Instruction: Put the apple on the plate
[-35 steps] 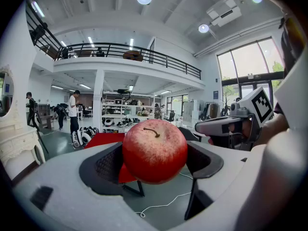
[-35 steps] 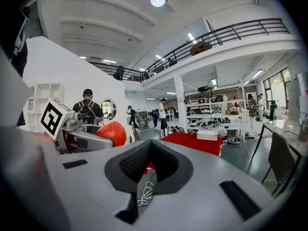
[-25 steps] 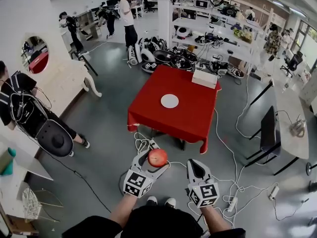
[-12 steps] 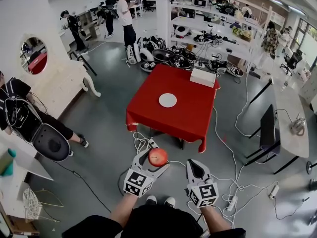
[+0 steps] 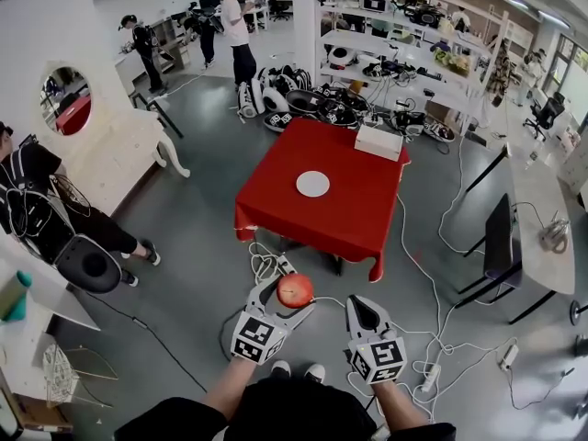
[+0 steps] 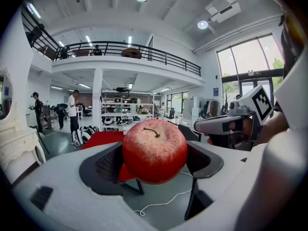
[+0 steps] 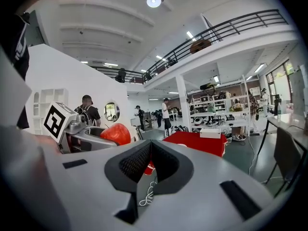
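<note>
the left gripper [image 5: 292, 299] clamps the red apple [image 5: 295, 290] between its jaws, carried above the floor toward the white plate [image 5: 313, 184] on the red table [image 5: 354, 211] ahead, while the right gripper [image 5: 360, 315] rides empty, jaws together.

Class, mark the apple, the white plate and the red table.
apple [image 6: 154, 150], left gripper view, middle of its red skin.
white plate [image 5: 313, 184], head view, its centre.
red table [image 5: 354, 219], head view, bare cloth beside the plate.

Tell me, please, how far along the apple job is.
Done: the apple is up, clamped in the left gripper. In hand: it is held over the floor, short of the table. Left: reach the table and set it on the bare plate.
</note>
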Demonstrator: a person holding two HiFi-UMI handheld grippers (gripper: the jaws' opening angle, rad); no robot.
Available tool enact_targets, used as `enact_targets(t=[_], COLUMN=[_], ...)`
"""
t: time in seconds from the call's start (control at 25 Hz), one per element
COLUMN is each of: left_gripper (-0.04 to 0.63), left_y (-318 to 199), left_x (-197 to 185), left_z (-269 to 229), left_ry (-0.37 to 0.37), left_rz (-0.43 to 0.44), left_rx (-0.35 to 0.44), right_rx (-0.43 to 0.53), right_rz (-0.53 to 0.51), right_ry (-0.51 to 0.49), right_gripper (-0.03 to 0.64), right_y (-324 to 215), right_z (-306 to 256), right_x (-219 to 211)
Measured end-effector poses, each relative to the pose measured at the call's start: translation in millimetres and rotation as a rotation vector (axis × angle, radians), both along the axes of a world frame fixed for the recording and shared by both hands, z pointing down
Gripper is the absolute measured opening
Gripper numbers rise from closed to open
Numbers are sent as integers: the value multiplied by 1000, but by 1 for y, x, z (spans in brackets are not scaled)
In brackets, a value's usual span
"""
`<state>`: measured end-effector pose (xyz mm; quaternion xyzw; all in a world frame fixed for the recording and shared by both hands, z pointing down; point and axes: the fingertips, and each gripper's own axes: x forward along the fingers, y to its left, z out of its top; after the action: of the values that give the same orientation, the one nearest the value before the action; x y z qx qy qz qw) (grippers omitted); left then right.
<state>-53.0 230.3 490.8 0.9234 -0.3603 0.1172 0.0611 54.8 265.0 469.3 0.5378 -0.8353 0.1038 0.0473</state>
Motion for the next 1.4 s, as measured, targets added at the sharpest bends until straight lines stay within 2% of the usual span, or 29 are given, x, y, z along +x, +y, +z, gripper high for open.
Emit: enact_targets(t=[0.92,1.4], left_gripper=[405,405], left_y=[6,-57], left_x=[12,10], left_z=[9,22], left_ry=[-11,4], left_rz=[-15,-9], left_rx=[-24,-51], right_rx=[-23,-37], right_rz=[-40,-37], right_ry=[-14,12], right_gripper=[11,11], right_y=[4,-53], right_z=[12,19], right_x=[7,1])
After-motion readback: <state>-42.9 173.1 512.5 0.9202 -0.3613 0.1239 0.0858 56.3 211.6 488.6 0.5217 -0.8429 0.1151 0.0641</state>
